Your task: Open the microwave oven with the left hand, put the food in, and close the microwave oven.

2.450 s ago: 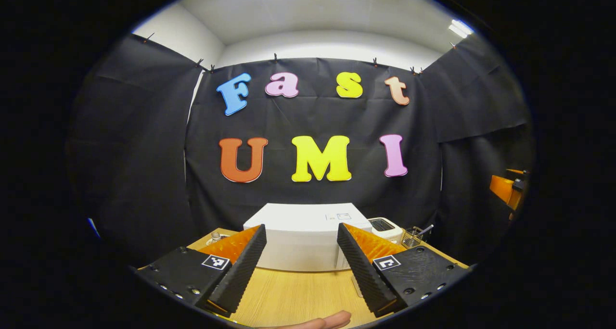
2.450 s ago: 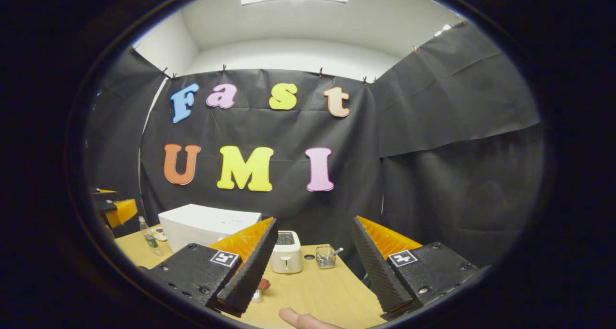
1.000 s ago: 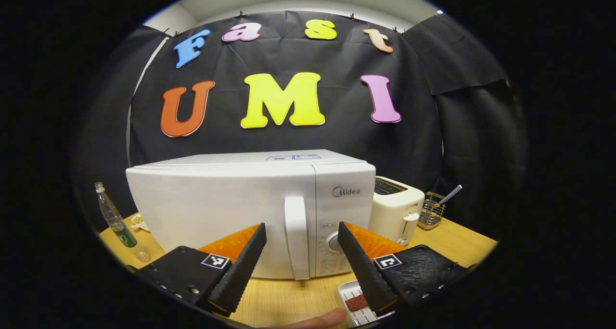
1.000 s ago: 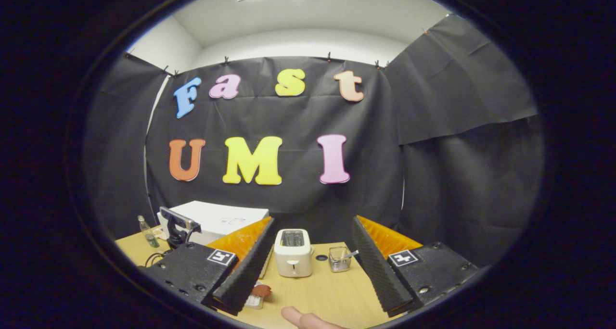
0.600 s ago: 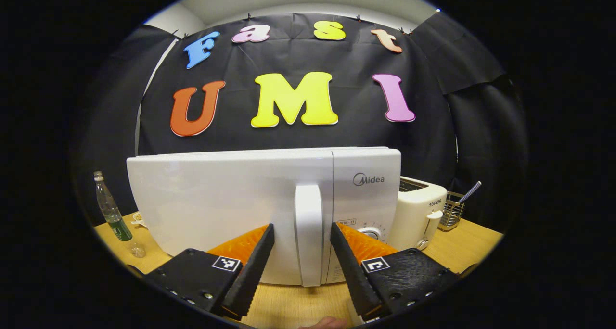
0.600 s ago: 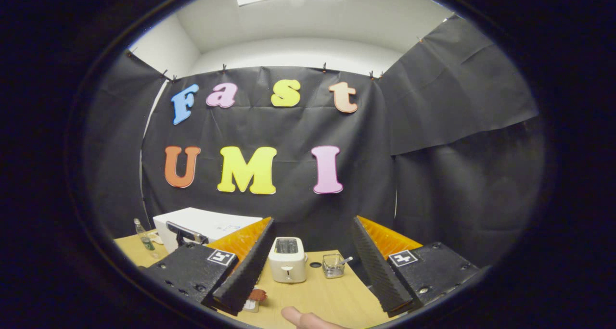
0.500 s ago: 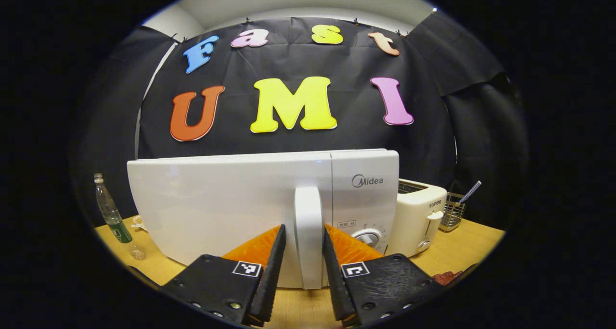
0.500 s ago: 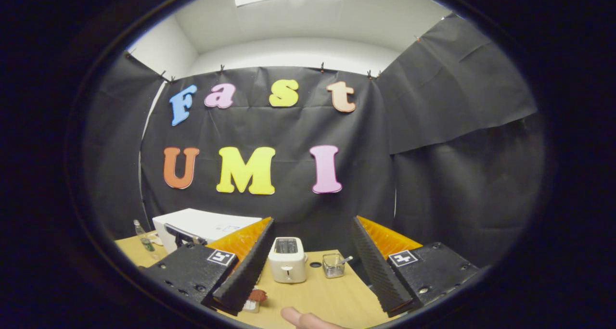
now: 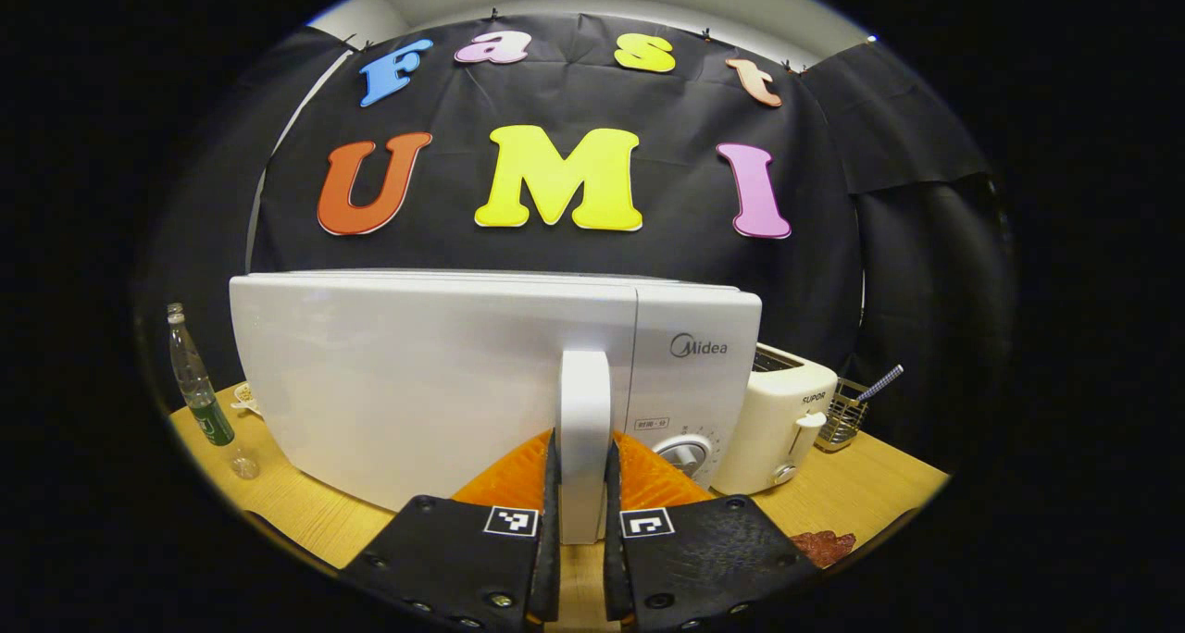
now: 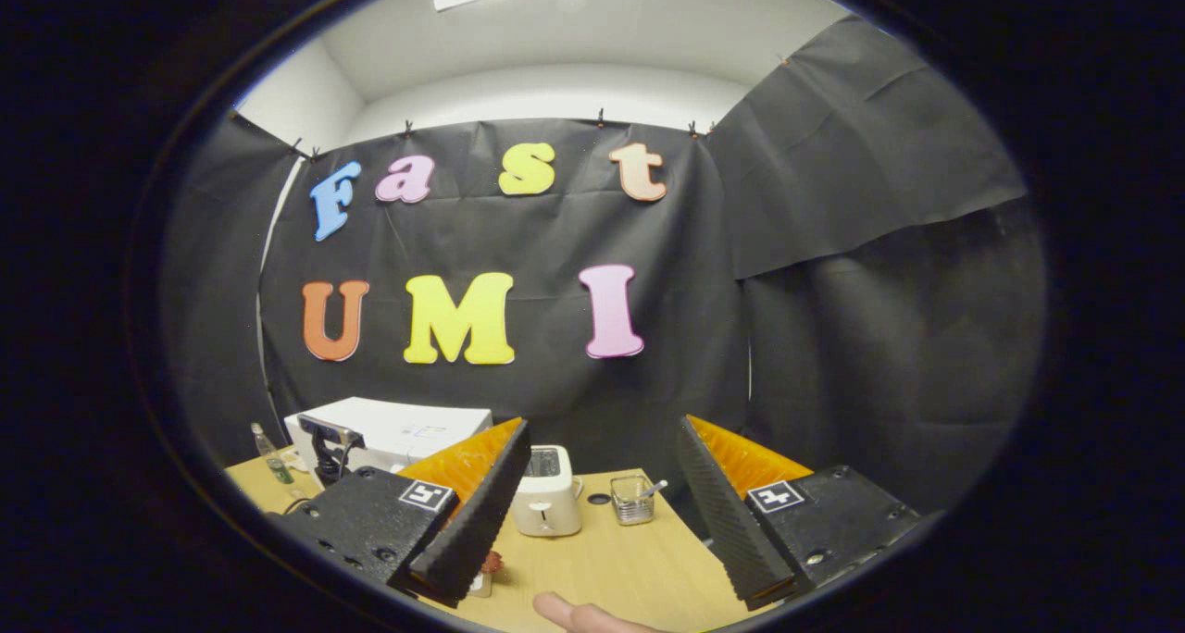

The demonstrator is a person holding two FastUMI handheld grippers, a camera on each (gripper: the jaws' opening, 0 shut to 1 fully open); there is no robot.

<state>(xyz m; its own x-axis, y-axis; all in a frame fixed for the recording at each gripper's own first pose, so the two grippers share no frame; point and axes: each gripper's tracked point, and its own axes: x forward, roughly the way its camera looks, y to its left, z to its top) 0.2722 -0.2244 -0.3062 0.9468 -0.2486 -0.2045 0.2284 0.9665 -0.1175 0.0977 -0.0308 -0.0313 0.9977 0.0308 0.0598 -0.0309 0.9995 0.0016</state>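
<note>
Both left tongs (image 9: 581, 522) fingers clamp the shut microwave's (image 9: 417, 374) handle (image 9: 584, 429); right tongs (image 10: 597, 513) gape.

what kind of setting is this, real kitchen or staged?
Looks staged: a mock kitchen counter in a recording booth. A white microwave, toaster and wire utensil holder sit on a wooden table, but black cloth hangs behind instead of walls.

both the left gripper (image 9: 580, 522) and right gripper (image 10: 602, 508) have matte black finger mounts fastened with screws, each carrying a small square black-and-white coded marker, with ridged wedge-shaped fingers (image 10: 477, 508).
</note>
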